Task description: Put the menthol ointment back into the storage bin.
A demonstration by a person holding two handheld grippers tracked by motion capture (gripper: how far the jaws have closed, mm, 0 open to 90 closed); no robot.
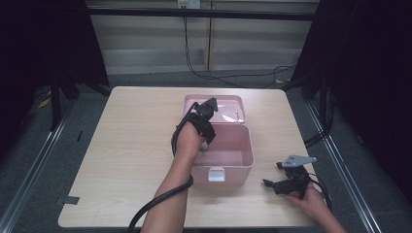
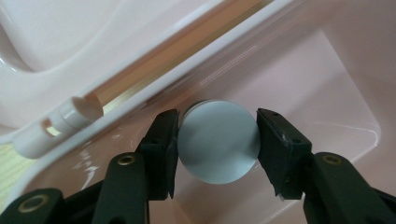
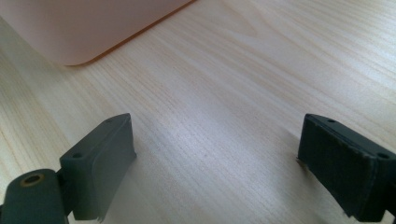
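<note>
While the left gripper (image 2: pixel 217 140) clasps a grey disc (image 2: pixel 218 141) inside the pink box (image 1: pixel 243 158), right gripper (image 3: pixel 217 163) fingers spread wide over table (image 3: pixel 243 93).

A: The high view is dim at its left and right edges, nearly black there, while the desk (image 1: pixel 131 145) in the middle is evenly lit from above.

B: Shadows?

A: Soft and short. In the right gripper view a faint shadow lies under each pad of the right claw (image 3: pixel 217 163), and the wood grain is sharp.

B: Any glare?

A: White streaks run along the pink box (image 2: pixel 327 70) rim in the left gripper view; the upper left of that frame is soft and washed out.
</note>
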